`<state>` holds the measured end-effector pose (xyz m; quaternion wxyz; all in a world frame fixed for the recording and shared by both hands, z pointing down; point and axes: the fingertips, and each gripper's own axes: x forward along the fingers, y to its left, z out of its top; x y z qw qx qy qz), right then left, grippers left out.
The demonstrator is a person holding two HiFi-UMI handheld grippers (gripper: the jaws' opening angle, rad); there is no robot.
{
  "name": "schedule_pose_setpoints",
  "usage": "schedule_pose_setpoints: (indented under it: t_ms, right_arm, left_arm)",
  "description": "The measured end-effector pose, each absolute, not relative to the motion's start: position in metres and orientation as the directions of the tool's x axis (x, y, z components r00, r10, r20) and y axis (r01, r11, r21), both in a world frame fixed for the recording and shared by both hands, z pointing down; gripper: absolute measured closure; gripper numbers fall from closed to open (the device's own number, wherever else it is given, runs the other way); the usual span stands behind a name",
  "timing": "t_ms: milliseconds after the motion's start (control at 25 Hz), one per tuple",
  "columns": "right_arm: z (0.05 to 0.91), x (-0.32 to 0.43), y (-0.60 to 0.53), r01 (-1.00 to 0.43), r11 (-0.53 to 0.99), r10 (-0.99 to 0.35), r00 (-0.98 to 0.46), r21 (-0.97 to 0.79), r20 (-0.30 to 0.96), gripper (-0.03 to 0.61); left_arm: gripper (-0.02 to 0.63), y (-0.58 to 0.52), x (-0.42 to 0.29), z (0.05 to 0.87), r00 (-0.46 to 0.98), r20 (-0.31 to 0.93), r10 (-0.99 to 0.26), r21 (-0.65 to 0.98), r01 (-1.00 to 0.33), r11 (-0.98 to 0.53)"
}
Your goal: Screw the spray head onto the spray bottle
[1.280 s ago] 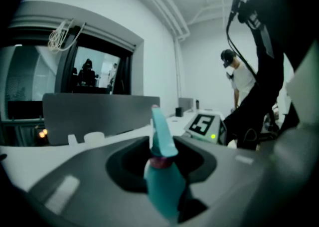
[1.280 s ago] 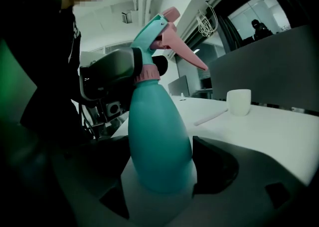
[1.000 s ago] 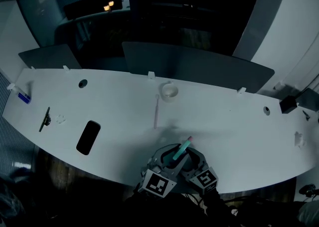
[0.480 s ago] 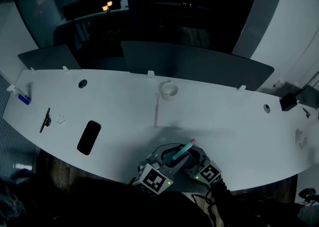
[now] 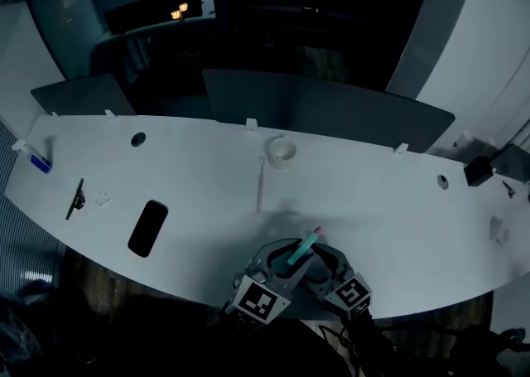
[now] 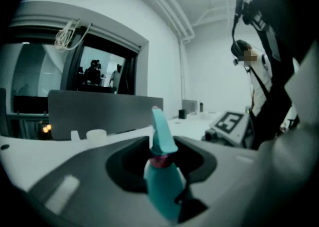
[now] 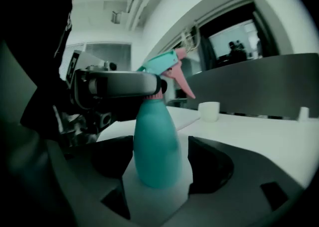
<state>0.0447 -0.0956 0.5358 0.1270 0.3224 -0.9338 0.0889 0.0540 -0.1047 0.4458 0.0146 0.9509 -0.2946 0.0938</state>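
At the table's front edge, both grippers hold a teal spray bottle [image 5: 301,251] between them. Its teal spray head [image 7: 160,63] with a pink trigger and collar sits on the neck. My left gripper [image 5: 287,258] is shut on the spray head at the collar, as the right gripper view shows [image 7: 119,83]. In the left gripper view the head [image 6: 161,132] points away from between the jaws. My right gripper [image 5: 321,263] has its jaws set wide and closed round the bottle's body [image 7: 152,151], which stands upright on the white table [image 5: 397,201].
A white cup [image 5: 281,152] and a thin pale tube [image 5: 260,186] lie beyond the bottle. A black phone [image 5: 147,228] and a black clip [image 5: 76,198] sit at the left. Grey partitions [image 5: 331,114] line the far edge. A person's torso is close behind both grippers.
The right gripper has shifted slightly to the right and its jaws have narrowed a little round the bottle. The left gripper and the bottle stay where they were.
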Motion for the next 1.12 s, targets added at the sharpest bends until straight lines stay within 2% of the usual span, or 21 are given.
schedule_pose_setpoints:
  t_ms: [120,240,320,440,560,760,880,960,1120]
  right_arm:
    - [0.522,0.044,-0.092,-0.776,0.620,-0.734,-0.626,-0.117,0.262,0.229]
    - [0.518,0.031,-0.094,-0.804,0.593,-0.763,-0.580,-0.048,0.285,0.229]
    - [0.518,0.031,-0.097,-0.818,0.575,-0.781,-0.555,-0.020,0.286,0.275]
    - [0.517,0.035,-0.095,-0.791,0.611,-0.760,-0.598,-0.034,0.255,0.281]
    - [0.517,0.033,-0.093,-0.667,0.744,-0.643,-0.729,-0.032,0.236,0.281]
    - [0.527,0.032,-0.085,-0.317,0.948,-0.298,-0.904,-0.013,0.305,0.281]
    - [0.526,0.031,-0.085,-0.237,0.971,-0.209,-0.910,-0.036,0.359,0.279]
    - [0.522,0.032,-0.086,-0.320,0.947,-0.291,-0.885,-0.022,0.363,0.279]
    - [0.524,0.042,-0.081,-0.622,0.781,-0.587,-0.762,-0.059,0.273,0.279]
  left_arm:
    - [0.468,-0.109,0.051,0.445,0.760,0.165,-0.629,0.006,-0.638,-0.770]
    - [0.468,-0.111,0.051,0.446,0.724,0.165,-0.670,-0.033,-0.674,-0.738]
    - [0.468,-0.111,0.051,0.445,0.717,0.160,-0.679,-0.029,-0.684,-0.729]
    - [0.468,-0.108,0.055,0.444,0.752,0.157,-0.640,-0.026,-0.645,-0.764]
    - [0.468,-0.102,0.057,0.446,0.829,0.161,-0.535,-0.044,-0.536,-0.843]
    - [0.468,-0.089,0.057,0.450,0.923,0.223,-0.315,-0.035,-0.316,-0.948]
    - [0.468,-0.088,0.057,0.452,0.922,0.242,-0.303,-0.036,-0.304,-0.952]
    - [0.468,-0.092,0.056,0.448,0.906,0.210,-0.368,-0.029,-0.370,-0.929]
    - [0.468,-0.097,0.052,0.446,0.835,0.160,-0.526,-0.012,-0.531,-0.847]
